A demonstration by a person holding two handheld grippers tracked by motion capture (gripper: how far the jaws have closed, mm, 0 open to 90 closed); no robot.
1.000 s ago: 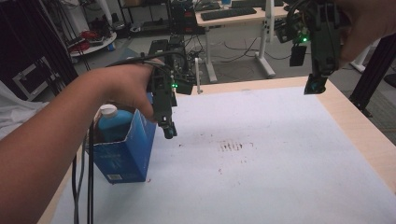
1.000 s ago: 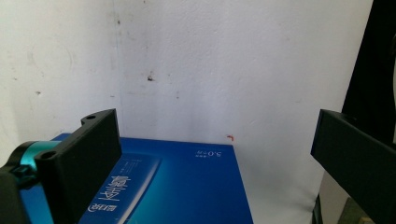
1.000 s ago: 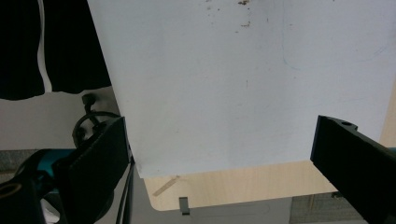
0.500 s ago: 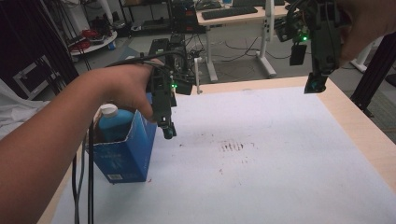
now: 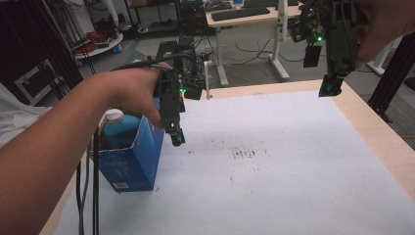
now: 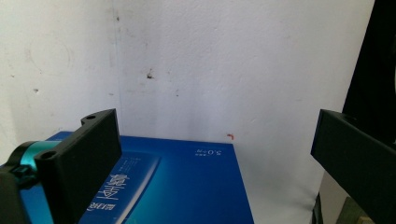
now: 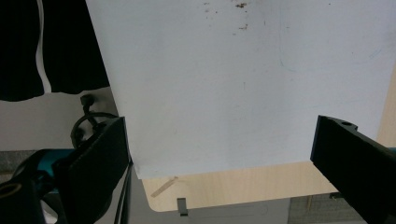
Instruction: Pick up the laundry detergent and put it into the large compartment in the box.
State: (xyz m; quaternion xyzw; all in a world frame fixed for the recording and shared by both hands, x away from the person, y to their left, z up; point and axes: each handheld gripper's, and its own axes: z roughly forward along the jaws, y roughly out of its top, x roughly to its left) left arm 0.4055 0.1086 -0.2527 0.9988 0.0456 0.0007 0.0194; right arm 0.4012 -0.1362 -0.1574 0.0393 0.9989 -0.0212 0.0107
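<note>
A blue carton (image 5: pixel 131 157) stands upright near the table's left edge, with a blue bottle with a white cap (image 5: pixel 113 127) inside it. My left gripper (image 5: pixel 175 137) hangs just right of the carton's top, pointing down. In the left gripper view its jaws stand wide apart and empty, open, over the carton's blue side (image 6: pixel 187 186). My right gripper (image 5: pixel 331 88) is held high above the table's far right corner. Its jaws are spread open with nothing between them in the right gripper view.
The table is covered by a white sheet (image 5: pixel 274 161) with dark smudges (image 5: pixel 247 152) near the middle. Bare wood edge (image 5: pixel 386 142) runs along the right side. A desk with a keyboard (image 5: pixel 244 12) and cables stands beyond the far edge.
</note>
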